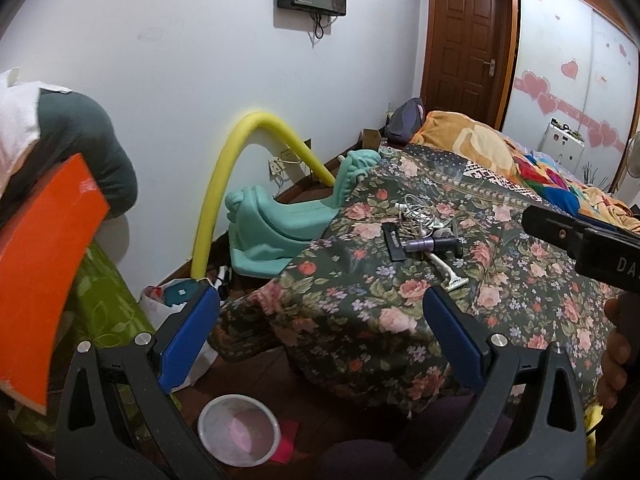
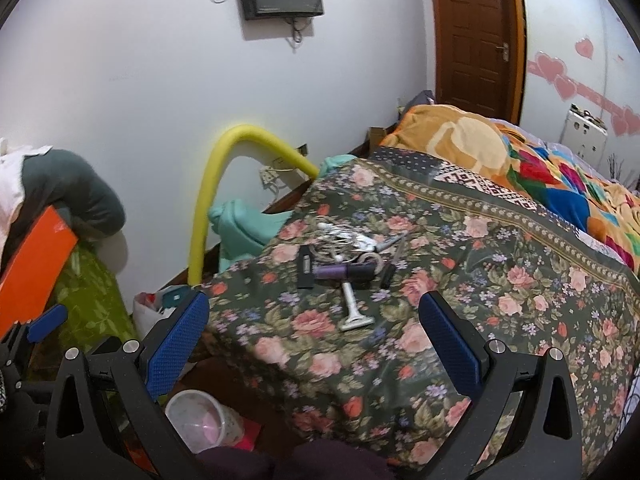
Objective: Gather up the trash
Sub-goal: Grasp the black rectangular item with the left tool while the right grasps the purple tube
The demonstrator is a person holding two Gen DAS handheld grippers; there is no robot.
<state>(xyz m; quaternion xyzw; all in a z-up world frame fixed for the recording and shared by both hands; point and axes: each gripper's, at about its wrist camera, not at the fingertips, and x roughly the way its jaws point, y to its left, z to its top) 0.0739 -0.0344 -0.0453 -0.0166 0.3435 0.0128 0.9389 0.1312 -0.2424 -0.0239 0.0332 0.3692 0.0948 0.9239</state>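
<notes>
Left wrist view: left claw [image 1: 320, 316] spread wide, holding nothing. Right claw [image 2: 314, 320] likewise wide, empty. Razor [image 2: 352, 308] lies on bedspread [image 2: 500, 300] just ahead between its fingers; bin [image 2: 200, 420] below-left.

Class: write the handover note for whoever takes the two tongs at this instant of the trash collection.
Left tongs: open, empty, raised over the bed's corner.
Right tongs: open, empty, facing the clutter.
On the floral bedspread: white razor, purple tube, black card, tangled white cable.
White bin: on the floor below, pink lining, no trash visible.
Done: nothing collected yet.
Left: pick the trash and drop it in.
</notes>
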